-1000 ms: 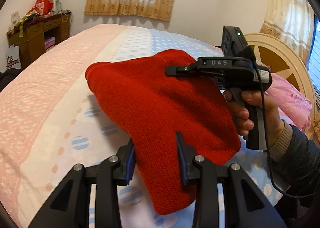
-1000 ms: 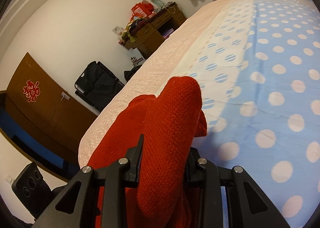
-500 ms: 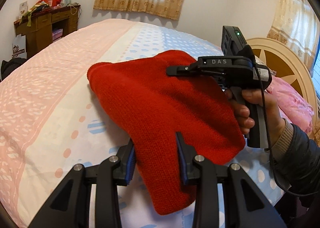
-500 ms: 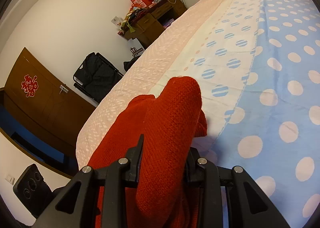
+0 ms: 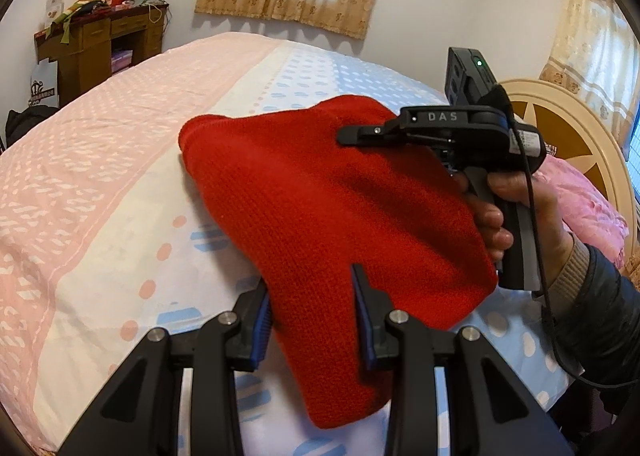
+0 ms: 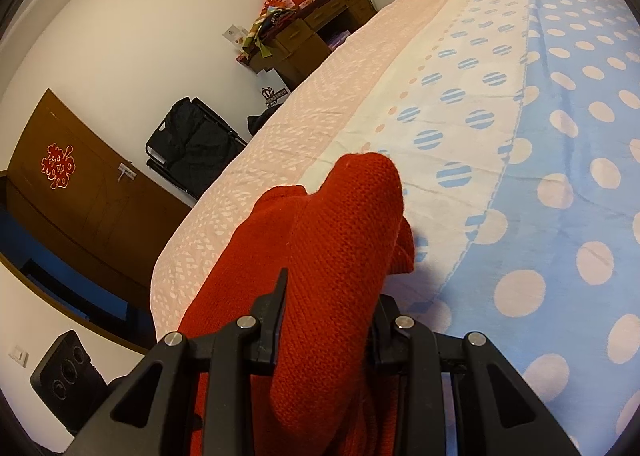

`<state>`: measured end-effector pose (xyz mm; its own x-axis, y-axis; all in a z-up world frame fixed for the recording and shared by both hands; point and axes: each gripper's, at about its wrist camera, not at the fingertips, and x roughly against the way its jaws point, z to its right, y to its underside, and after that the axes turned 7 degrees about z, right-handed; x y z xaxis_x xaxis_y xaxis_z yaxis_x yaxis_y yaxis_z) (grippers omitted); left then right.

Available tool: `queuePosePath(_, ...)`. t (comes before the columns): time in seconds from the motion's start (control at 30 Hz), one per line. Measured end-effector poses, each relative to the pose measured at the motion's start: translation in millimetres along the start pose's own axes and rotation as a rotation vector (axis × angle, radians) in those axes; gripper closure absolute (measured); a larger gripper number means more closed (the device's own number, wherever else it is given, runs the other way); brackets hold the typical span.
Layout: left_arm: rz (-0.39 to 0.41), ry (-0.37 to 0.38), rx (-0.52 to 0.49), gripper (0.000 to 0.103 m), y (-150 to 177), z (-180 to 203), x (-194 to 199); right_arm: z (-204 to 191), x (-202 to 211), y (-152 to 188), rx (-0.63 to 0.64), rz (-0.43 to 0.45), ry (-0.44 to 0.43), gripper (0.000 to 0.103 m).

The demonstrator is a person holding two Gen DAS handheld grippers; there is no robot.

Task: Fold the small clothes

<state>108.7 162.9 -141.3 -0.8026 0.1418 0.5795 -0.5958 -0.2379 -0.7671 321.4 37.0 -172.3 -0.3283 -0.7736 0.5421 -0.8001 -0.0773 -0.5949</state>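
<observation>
Between both grippers' closed fingers [image 5: 362,284], red knit garment [image 5: 320,208]

1. The bed [image 5: 100,184] carries everything here; its cover runs in lengthwise bands: pink with white flecks along one side, a white strip with pink and blue spots, then light blue with pale polka dots.
2. A pink blanket [image 5: 588,208] lies bunched at the head end, against the cream and brown headboard [image 5: 568,128].
3. The red knit garment [image 5: 320,208] touches the white strip at its far corner.
</observation>
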Motion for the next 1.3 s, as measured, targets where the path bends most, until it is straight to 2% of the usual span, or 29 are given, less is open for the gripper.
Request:
queuePosePath(0.3, -0.01, 0.002, 0.008, 0.065, 11.0, -3.2, -4.4, 11.6, -7.2, 5.3, -0.011, -0.022, 0.04, 0.071)
queuePosePath(0.5, 0.004, -0.021, -0.014, 0.057, 8.8, 2.0, 6.4, 18.5, 6.7, 7.3, -0.049, 0.004, 0.06, 0.058)
queuePosePath(0.6, 0.034, -0.03, -0.021, 0.056, 4.0, 4.2, 19.2, 10.3, 29.6, 5.8, -0.022, 0.061, 0.077, 0.042)
queuePosePath(0.7, 0.08, -0.03, -0.011, 0.053, -3.2, 1.8, 32.0, -6.3, 54.9, 6.9, 0.011, 0.11, 0.052, 0.042)
queuePosePath(0.73, 0.099, -0.033, -0.007, 0.049, -6.1, 0.3, 35.6, -16.1, 62.5, 10.2, 0.031, 0.117, 0.027, 0.042)
queuePosePath(0.77, 0.114, -0.04, -0.004, 0.041, -8.6, -1.0, 36.4, -23.5, 66.1, 13.8, 0.046, 0.114, 0.004, 0.042)
queuePosePath(0.8, 0.129, -0.058, -0.005, 0.038, -11.3, -2.5, 36.1, -36.0, 67.9, 21.2, 0.071, 0.089, -0.038, 0.042)
queuePosePath(0.87, 0.139, -0.121, -0.031, 0.037, -14.3, -6.4, 28.7, -49.2, 65.1, 33.2, 0.102, 0.042, -0.08, 0.042)
queuePosePath(0.9, 0.127, -0.183, -0.04, 0.037, -14.9, -10.8, 21.9, -54.7, 63.2, 40.5, 0.121, 0.018, -0.081, 0.042)
queuePosePath(0.97, 0.088, -0.258, -0.038, 0.037, -13.2, -22.5, 9.0, -58.4, 56.4, 53.2, 0.143, -0.022, -0.044, 0.042)
queuePosePath(1.07, 0.041, -0.242, 0.003, 0.035, -3.7, -39.0, -0.2, -42.1, 50.4, 67.2, 0.112, -0.046, 0.054, 0.042)
queuePosePath(1.17, 0.047, -0.24, -0.021, 0.035, 4.3, -36.3, 0.0, -27.9, 52.3, 67.5, 0.051, -0.035, 0.038, 0.043)
queuePosePath(1.3, 0.059, -0.258, -0.045, 0.034, 7.4, -28.0, -0.9, -29.9, 55.2, 71.8, 0.084, -0.02, 0.078, 0.043)
